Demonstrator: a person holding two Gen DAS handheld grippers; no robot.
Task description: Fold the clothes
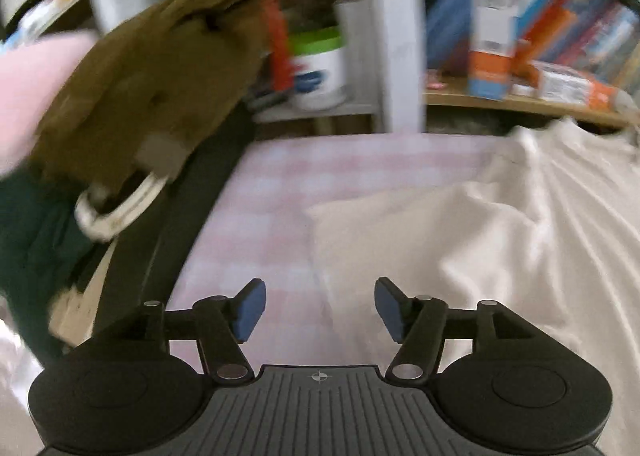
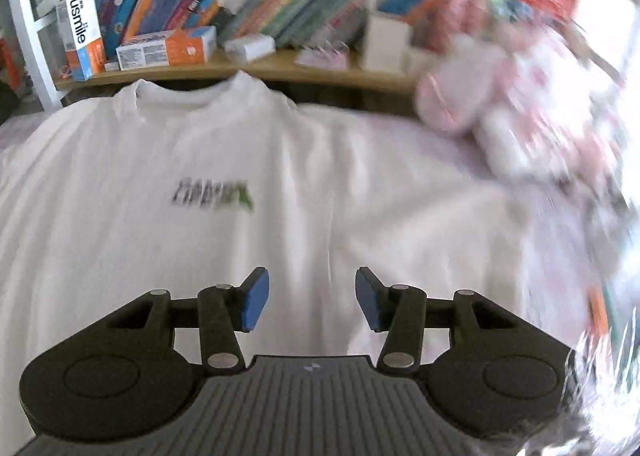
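Note:
A white T-shirt [image 2: 168, 184] with a dark and green chest print lies spread face up on the pink checked bed sheet [image 1: 280, 192], collar toward the shelf. In the right wrist view my right gripper [image 2: 312, 298] hovers over the shirt's lower right part, open, nothing between its blue pads. In the left wrist view my left gripper [image 1: 320, 308] stands open over the sheet just off the shirt's [image 1: 460, 240] left sleeve and edge, also empty. Both views are blurred.
A wooden shelf [image 2: 240, 70] with books and boxes runs behind the bed. A brown bag [image 1: 152, 96] with a white handle and dark clothing lie at the left. Pink and white plush items [image 2: 520, 116] are heaped at the right.

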